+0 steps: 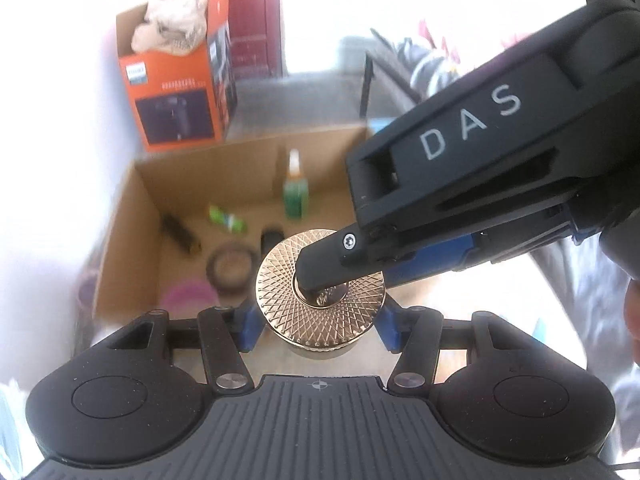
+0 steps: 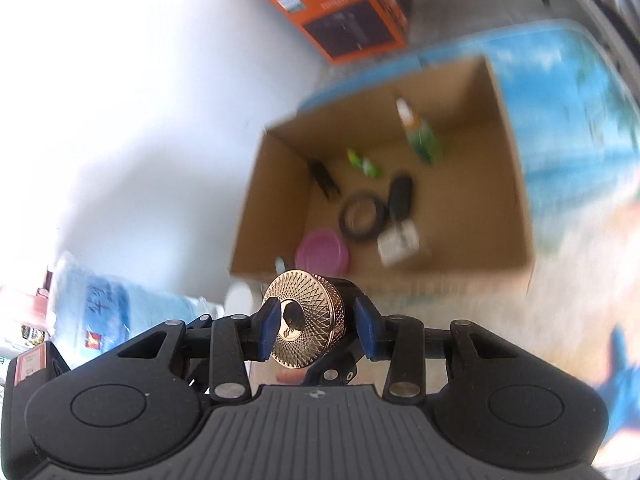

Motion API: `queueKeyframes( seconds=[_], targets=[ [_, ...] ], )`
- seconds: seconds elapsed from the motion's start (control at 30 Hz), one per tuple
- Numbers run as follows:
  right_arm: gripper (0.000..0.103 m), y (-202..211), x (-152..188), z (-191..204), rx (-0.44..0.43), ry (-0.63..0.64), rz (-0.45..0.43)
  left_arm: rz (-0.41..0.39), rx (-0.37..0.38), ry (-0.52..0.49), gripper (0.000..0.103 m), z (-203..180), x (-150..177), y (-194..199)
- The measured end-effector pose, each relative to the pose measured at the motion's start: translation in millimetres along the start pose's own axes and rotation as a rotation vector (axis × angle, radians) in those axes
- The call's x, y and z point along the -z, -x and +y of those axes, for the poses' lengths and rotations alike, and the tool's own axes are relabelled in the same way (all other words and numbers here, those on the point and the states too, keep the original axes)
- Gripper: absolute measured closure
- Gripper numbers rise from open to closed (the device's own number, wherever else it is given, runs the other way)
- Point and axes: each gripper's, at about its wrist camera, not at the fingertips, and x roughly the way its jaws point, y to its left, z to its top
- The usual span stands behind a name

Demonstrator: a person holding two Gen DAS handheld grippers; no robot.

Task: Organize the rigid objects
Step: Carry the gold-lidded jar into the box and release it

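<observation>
A small jar with a patterned gold lid (image 1: 320, 300) (image 2: 306, 320) hangs above the near edge of an open cardboard box (image 1: 120, 232) (image 2: 256, 208). My left gripper (image 1: 320, 330) is shut on the jar's sides, one blue pad (image 1: 250, 328) on each flank. My right gripper (image 2: 316, 326) comes in from the right of the left wrist view. Its upper finger (image 1: 320, 276) lies on the middle of the lid, and the lower finger is hidden under the jar. In the right wrist view the lid sits tilted between the right gripper's blue pads (image 2: 270, 322).
The box holds a green bottle (image 1: 295, 192) (image 2: 420, 136), a black ring (image 1: 231, 268) (image 2: 362, 218), a pink dish (image 2: 322, 258), a small green tube (image 1: 226, 218) and dark items. An orange carton (image 1: 176, 92) (image 2: 344, 12) stands behind it. A beach-print cloth (image 2: 568, 120) lies to the right.
</observation>
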Motion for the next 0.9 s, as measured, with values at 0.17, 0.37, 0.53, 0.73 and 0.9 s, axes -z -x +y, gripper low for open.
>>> queueKeyframes(
  seconds=[0.17, 0.37, 0.53, 0.73, 0.9],
  targets=[
    [0.059, -5, -59, -12, 0.024, 0.055, 0.009, -0.018, -0.003, 0.025, 0.048, -5, -40, -40],
    [0.059, -57, -123, -50, 0.060, 0.061, 0.129, 0.070, -0.006, 0.098, 0.048, 2, -66, -113],
    [0.059, -99, -148, -64, 0.092, 0.118, 0.243, 0.139, -0.005, 0.165, 0.048, 13, -70, -152],
    [0.059, -131, -162, -60, 0.136, 0.234, 0.349, 0.192, -0.005, 0.253, 0.048, 22, -71, -171],
    [0.061, -148, -164, -62, 0.171, 0.291, 0.405, 0.234, 0.010, 0.310, 0.047, 27, -70, -183]
  ],
)
